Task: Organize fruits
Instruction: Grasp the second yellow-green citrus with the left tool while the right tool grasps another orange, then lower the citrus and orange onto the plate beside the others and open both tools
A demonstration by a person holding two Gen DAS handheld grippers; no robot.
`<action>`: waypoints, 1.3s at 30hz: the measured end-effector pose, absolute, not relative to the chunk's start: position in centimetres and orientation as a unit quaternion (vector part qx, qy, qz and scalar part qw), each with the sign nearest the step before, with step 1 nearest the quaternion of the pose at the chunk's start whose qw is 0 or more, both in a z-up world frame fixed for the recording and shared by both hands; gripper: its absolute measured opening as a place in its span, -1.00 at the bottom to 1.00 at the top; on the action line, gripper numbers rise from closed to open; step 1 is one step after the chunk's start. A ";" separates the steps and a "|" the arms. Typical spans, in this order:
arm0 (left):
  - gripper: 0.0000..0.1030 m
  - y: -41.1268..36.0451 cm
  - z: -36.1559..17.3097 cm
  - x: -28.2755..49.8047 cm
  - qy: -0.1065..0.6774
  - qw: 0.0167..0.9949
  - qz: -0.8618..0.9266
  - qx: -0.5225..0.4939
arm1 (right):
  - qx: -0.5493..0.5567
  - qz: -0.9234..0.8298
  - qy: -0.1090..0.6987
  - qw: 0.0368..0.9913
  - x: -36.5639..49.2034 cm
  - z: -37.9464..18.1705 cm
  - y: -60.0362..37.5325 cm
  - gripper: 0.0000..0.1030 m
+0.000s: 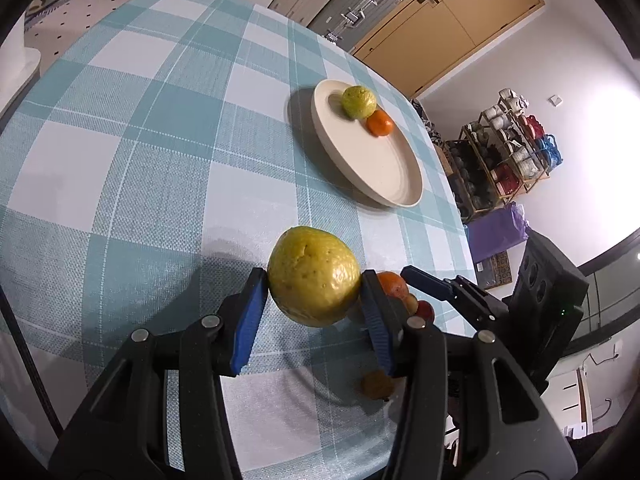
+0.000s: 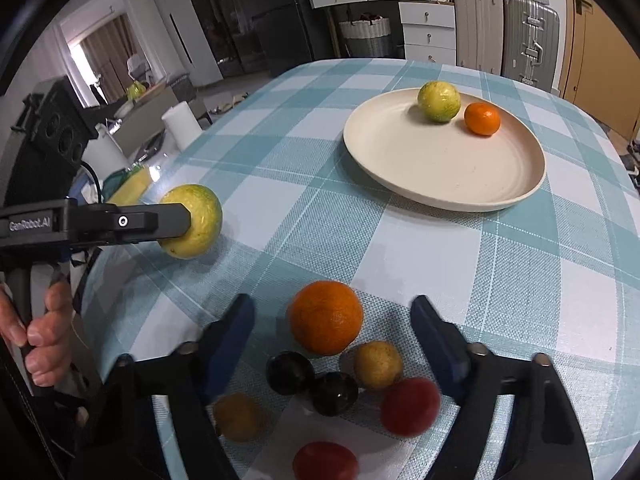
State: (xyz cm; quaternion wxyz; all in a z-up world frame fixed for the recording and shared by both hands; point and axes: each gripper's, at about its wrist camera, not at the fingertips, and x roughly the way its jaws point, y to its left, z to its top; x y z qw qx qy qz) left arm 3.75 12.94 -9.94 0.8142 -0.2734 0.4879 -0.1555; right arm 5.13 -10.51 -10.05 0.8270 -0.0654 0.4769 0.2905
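Observation:
My left gripper [image 1: 314, 280] is shut on a large yellow-green fruit [image 1: 314, 276] and holds it above the checked tablecloth; it also shows in the right wrist view [image 2: 200, 220]. A cream plate [image 1: 372, 156] [image 2: 444, 172] holds a green fruit [image 1: 359, 101] [image 2: 439, 101] and a small orange [image 1: 379, 122] [image 2: 482, 119]. My right gripper [image 2: 332, 312] is open, its jaws on either side of a large orange [image 2: 326, 317] that lies on the table. Behind the orange lie two dark fruits [image 2: 290, 372], a small yellow fruit [image 2: 378, 364] and red fruits [image 2: 410, 406].
The table [image 2: 520, 280] carries a blue and white checked cloth. Its edge runs close on the left in the right wrist view. Suitcases [image 2: 528, 40], drawers [image 2: 428, 28] and a wooden door [image 1: 452, 20] stand beyond the far edge. A shelf of cups [image 1: 508, 144] stands to the right.

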 end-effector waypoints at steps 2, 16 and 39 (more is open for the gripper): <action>-0.13 12.9 -10.1 3.8 0.490 0.813 -0.158 -0.273 | -0.072 0.288 0.481 0.825 5.2 -10.3 -10.2 0.37; -0.13 12.7 -9.6 4.5 0.487 0.817 -0.156 -0.268 | -0.061 0.312 0.482 0.816 5.4 -10.3 -10.0 -0.24; -0.13 7.7 -5.8 12.6 0.479 0.830 -0.183 -0.218 | 0.007 0.304 0.412 0.859 11.0 -4.4 -14.7 -0.24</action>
